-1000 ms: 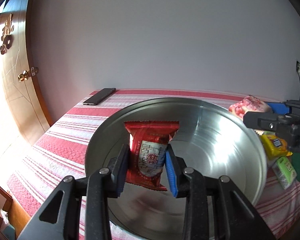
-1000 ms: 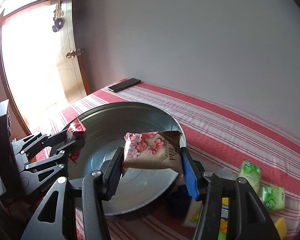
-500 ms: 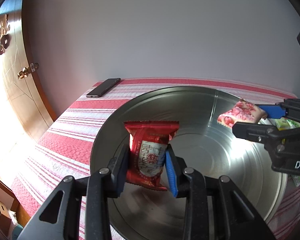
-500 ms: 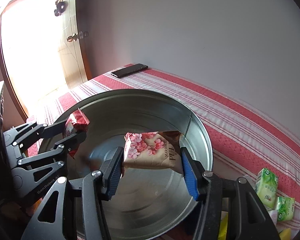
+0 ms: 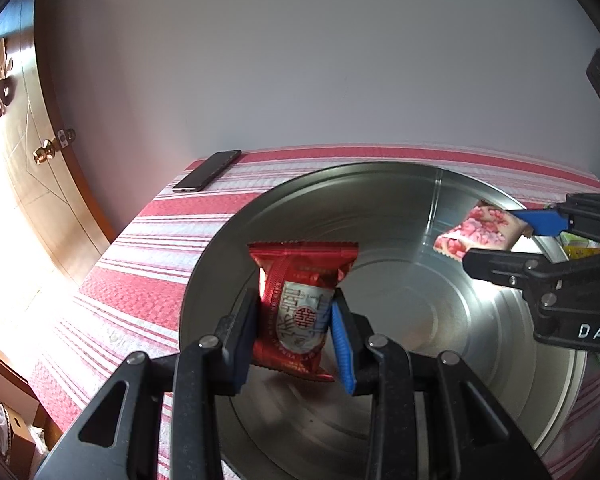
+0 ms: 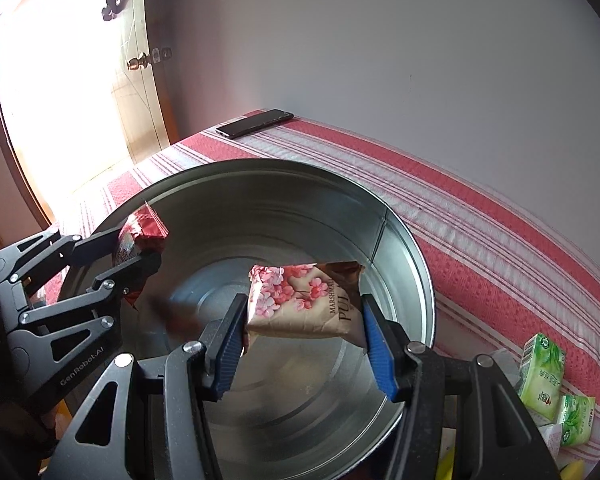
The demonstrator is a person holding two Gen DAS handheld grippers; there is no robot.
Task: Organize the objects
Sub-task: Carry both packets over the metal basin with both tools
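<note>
A large round metal tub (image 5: 400, 188) (image 6: 416, 264) stands on the red-striped tablecloth. My left gripper (image 5: 295, 340) is shut on a red snack packet (image 5: 300, 300) and holds it above the tub's left side; the packet also shows in the right wrist view (image 6: 139, 236). My right gripper (image 6: 304, 348) is shut on a pink floral marshmallow packet (image 6: 304, 300) and holds it above the tub's right side; this packet shows in the left wrist view (image 5: 476, 232). The tub's inside shows only bare metal.
A black phone (image 5: 207, 170) (image 6: 255, 123) lies at the far left corner of the table near the wall. Green tissue packs (image 6: 542, 372) and yellow items lie on the cloth right of the tub. A wooden door (image 5: 31, 152) stands to the left.
Both grippers have moved forward over the tub with their packets. The pink packet has come from outside the right rim to above the tub's inside.
</note>
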